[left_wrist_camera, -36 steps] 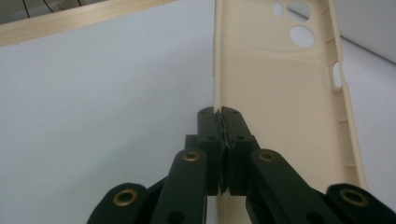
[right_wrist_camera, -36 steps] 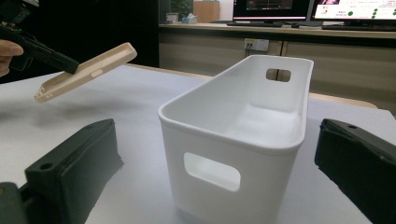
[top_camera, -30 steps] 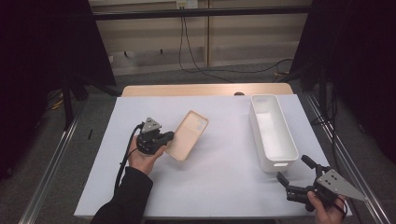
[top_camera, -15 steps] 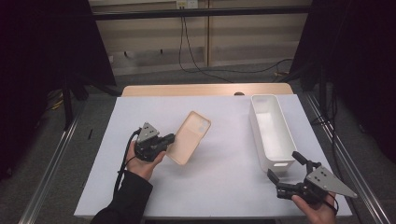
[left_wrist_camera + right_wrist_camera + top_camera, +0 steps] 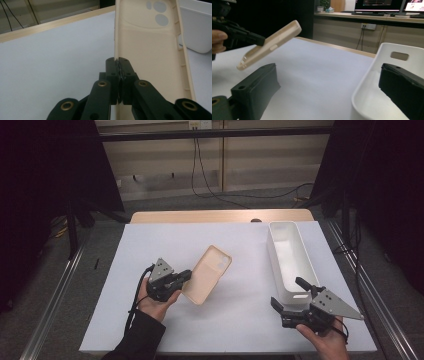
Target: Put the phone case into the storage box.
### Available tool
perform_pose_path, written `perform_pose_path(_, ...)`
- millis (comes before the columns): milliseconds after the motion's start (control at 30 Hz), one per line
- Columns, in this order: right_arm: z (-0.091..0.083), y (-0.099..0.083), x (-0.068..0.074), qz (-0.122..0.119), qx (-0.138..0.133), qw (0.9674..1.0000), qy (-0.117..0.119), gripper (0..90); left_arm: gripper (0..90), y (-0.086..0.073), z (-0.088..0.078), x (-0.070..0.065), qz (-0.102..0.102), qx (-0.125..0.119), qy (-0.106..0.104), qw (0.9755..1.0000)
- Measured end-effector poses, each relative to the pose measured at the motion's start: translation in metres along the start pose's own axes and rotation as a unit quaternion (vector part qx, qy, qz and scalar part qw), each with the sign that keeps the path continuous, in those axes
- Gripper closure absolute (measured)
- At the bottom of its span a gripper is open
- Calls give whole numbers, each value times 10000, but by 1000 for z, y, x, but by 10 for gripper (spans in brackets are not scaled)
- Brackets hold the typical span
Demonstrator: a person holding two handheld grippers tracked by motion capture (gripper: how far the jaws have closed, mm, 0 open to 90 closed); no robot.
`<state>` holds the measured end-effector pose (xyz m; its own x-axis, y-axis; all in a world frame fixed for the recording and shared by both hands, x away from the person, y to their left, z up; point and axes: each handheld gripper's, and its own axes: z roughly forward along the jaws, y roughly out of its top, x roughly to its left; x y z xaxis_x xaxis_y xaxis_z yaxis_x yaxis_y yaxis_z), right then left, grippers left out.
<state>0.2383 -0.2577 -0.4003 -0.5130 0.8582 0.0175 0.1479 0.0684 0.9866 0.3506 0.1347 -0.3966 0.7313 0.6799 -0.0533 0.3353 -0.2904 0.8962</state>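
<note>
**Two hand-held grippers, one phone case in the air**

One hand-held gripper, the left, is clamped on the edge of a beige phone case. In the left gripper view its two black jaws press together on the thin side wall of the phone case, with the wall pinched between the pads. The case's open inside faces that camera, and the round camera cutouts sit at the far end, away from the jaws.

In the right gripper view the phone case is lifted clear of the white surface and tilted, its far end higher than the end near the left hand-held gripper. In the high view it lies over the middle of the surface, slanting up and to the right from the left hand.

The right hand-held gripper sits near the front right corner of the surface, held in the right hand. Its jaws stand wide apart and hold nothing. One jaw is out over the bare surface; the other is at the near end of a white bin, whose rim and handle slot show in the right gripper view. The bin stands along the right side of the surface, well apart from the phone case.
</note>
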Motion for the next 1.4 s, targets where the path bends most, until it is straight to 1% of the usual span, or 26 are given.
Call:
perform_pose_path(67, 8, 9, 5, -111, 9, 9998, 134, 15, 878, 1, -2, -2, 20, -39, 3, 10000)
perform_pose_path(100, 17, 14, 7, -62, 16, 9998, 166, 25, 878, 1, -3, -5, 27, -61, -1, 10000)
perform_pose_path(167, 20, 15, 8, -81, 11, 9998, 192, 24, 878, 0, -3, -6, 14, -97, -2, 10000)
perform_pose_path(200, 23, 16, 9, -102, -4, 9997, 232, 40, 878, 0, -4, -7, 46, -103, -10, 9999)
perform_pose_path(233, 27, 16, 10, -148, -20, 9996, 229, 70, 879, -1, -4, -8, 29, -116, -21, 9999)
perform_pose_path(300, 33, 16, 12, -99, 8, 9998, 199, 57, 878, -1, -4, -9, 46, -134, -36, 9999)
perform_pose_path(367, 39, 15, 15, -67, 22, 9998, 188, 69, 878, -1, -4, -12, 70, -137, -50, 9999)
perform_pose_path(400, 41, 15, 17, -44, 27, 9999, 161, 65, 878, -1, -4, -13, 76, -191, -58, 9998)
perform_pose_path(500, 50, 16, 22, 99, -19, 9997, 202, 62, 878, -1, -4, -17, 104, -249, -93, 9996)
perform_pose_path(600, 55, 17, 23, 149, -14, 9997, 171, 61, 878, -1, -3, -19, 116, -279, -122, 9995)
perform_pose_path(633, 60, 18, 24, 232, 1, 9997, 122, 59, 878, -1, -3, -20, 133, -298, -122, 9994)
perform_pose_path(667, 62, 18, 24, 249, 15, 9996, 123, 61, 878, -1, -3, -21, 136, -337, -130, 9993)
perform_pose_path(733, 64, 19, 25, 247, 23, 9996, 131, 61, 879, 0, -3, -22, 115, -329, -158, 9993)
perform_pose_path(767, 66, 19, 26, 262, 20, 9996, 115, 63, 878, 0, -3, -23, 141, -323, -162, 9992)
perform_pose_path(800, 68, 20, 27, 226, 3, 9997, 114, 65, 878, -1, -2, -24, 115, -304, -190, 9993)
perform_pose_path(833, 72, 23, 31, 261, -35, 9996, 89, 74, 879, -1, -1, -26, 164, -314, -170, 9992)
perform_pose_path(867, 72, 23, 31, 261, -35, 9996, 89, 74, 878, -1, -1, -26, 164, -314, -170, 9992)
perform_pose_path(933, 76, 25, 32, 395, -62, 9992, 70, 79, 878, -2, -1, -28, 177, -313, -131, 9993)
perform_pose_path(967, 79, 26, 34, 502, -22, 9987, 40, 91, 878, -3, 1, -29, 176, -346, -121, 9992)
perform_pose_path(1033, 80, 26, 35, 516, -5, 9987, 34, 98, 878, -3, 2, -30, 186, -345, -117, 9992)
perform_pose_path(1167, 88, 25, 39, 632, 133, 9979, 82, 150, 878, -3, 5, -32, 225, -346, -91, 9991)
perform_pose_path(1267, 92, 25, 40, 747, 203, 9969, 136, 193, 878, -2, 5, -33, 206, -381, -71, 9990)
perform_pose_path(1333, 93, 25, 40, 777, 229, 9966, 165, 202, 878, -1, 5, -32, 205, -398, -50, 9990)
perform_pose_path(1367, 95, 26, 40, 917, 261, 9953, 177, 233, 878, -1, 5, -32, 182, -421, -62, 9989)
perform_pose_path(1400, 95, 26, 40, 917, 261, 9953, 177, 233, 878, -1, 5, -32, 182, -421, -62, 9989)
